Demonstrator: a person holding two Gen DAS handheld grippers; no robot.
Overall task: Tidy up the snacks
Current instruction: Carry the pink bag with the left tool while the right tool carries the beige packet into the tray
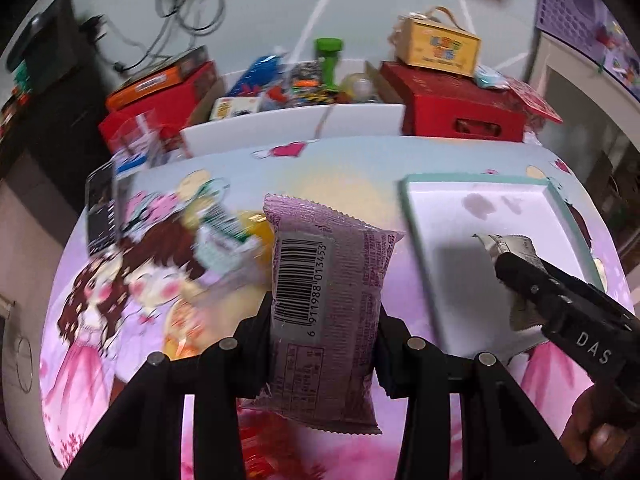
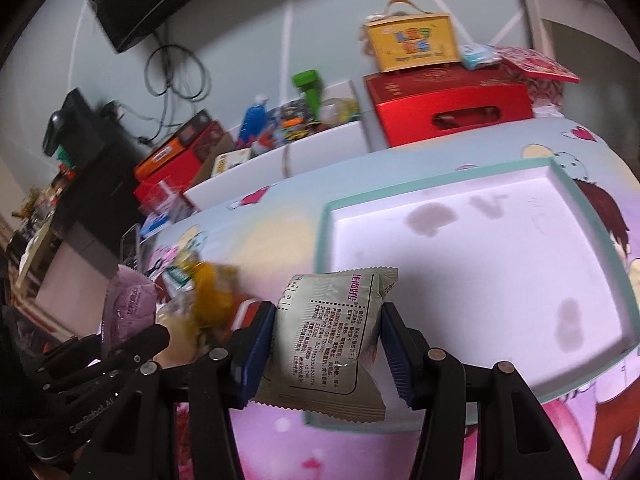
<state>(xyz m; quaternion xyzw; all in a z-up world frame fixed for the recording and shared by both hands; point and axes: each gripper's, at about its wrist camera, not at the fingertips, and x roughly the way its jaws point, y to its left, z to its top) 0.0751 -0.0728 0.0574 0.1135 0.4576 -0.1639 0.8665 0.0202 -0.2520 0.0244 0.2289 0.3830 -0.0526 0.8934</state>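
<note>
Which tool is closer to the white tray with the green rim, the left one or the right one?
Right. The right tool holds a silver packet at the near edge of the tray. The left tool, holding a purple packet, is off to the tray's left.

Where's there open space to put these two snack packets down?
The white tray with the teal rim is bare inside apart from a few stains. It's crowded left of it, where loose snacks pile on the cartoon cloth, and along the back with red boxes.
</note>
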